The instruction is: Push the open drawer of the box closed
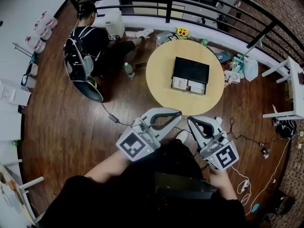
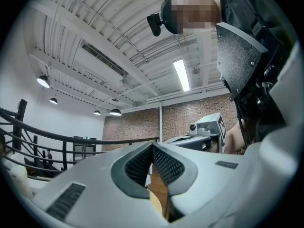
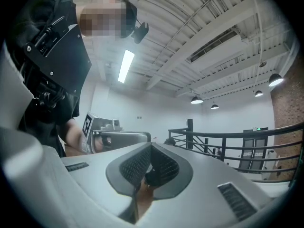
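A black box (image 1: pixel 191 69) sits on the round wooden table (image 1: pixel 159 75). Its drawer (image 1: pixel 188 85) is pulled out toward me, with white contents showing. Both grippers hover short of the table's near edge, side by side, pointing at the box. My left gripper (image 1: pixel 178 112) has its jaws together with nothing between them, and its tips (image 2: pixel 152 144) meet in its own view. My right gripper (image 1: pixel 190 120) is likewise shut and empty, with its tips (image 3: pixel 151 145) touching. Neither gripper touches the drawer. The box is out of sight in both gripper views.
A person (image 1: pixel 88 42) sits on the wooden floor at the back left. A black railing (image 1: pixel 190 4) curves behind the table. Bags and flowers (image 1: pixel 181 32) lie along the wall. A white chair (image 1: pixel 289 94) and cables (image 1: pixel 247 139) are at the right.
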Available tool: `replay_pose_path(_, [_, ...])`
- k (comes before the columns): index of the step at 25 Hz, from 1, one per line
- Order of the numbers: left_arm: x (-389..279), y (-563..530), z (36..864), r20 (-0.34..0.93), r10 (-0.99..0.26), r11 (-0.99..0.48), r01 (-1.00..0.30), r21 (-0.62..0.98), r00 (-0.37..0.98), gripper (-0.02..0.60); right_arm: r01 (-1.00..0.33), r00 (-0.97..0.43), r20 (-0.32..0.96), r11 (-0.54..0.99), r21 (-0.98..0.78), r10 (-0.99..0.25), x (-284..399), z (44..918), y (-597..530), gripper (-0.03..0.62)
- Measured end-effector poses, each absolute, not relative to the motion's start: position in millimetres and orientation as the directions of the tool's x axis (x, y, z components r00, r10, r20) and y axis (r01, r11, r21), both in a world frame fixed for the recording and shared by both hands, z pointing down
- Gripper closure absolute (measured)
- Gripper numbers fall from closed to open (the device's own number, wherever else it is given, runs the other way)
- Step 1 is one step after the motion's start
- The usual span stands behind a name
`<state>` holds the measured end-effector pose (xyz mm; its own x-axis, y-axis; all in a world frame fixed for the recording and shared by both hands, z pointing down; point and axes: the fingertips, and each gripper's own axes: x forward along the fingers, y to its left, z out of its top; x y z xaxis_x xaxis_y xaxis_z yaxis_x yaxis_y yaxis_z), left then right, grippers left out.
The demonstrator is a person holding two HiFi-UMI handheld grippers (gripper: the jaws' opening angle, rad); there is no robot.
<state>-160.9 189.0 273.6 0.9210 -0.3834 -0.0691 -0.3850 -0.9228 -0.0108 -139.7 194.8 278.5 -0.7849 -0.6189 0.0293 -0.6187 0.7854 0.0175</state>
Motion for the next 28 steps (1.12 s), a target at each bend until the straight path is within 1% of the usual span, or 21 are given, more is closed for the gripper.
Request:
replay_pose_path(9, [-110.4,171.3,274.7,-0.048,-0.432,-0.902,-0.432,0.016,0.9,0.56,-0.586,-0.81,0.011,0.81,0.003,-0.586,-86.5,281.4,174.9,0.595])
replay_pose_path(18, [-21.0,149.2,275.7,-0.02,-0.464,-0.885,-0.465,-0.013,0.885,0.56,-0.533,-0.846,-0.005,0.846,-0.018,-0.533,-0.8,284.0,150.7,0.595])
replay_pose_path(21, [8.0,143.9,275.0,-0.022,-0.478,-0.878,-0.479,-0.018,0.878,0.56,-0.518,-0.854,-0.05,0.855,-0.011,-0.518,26.5,278.2,142.2,0.595])
replay_pose_path(24, [36.9,139.7,276.3,-0.021,-0.489,-0.872,-0.489,-0.03,0.872,0.56,-0.501,-0.864,-0.035,0.865,-0.025,-0.502,55.0,284.7,139.3,0.595])
replay_pose_path(28, [65.5,133.4,280.7,-0.003,-0.511,-0.859,-0.511,-0.017,0.859,0.559,-0.488,-0.871,-0.053,0.873,-0.024,-0.488,85.7,285.4,132.2,0.595])
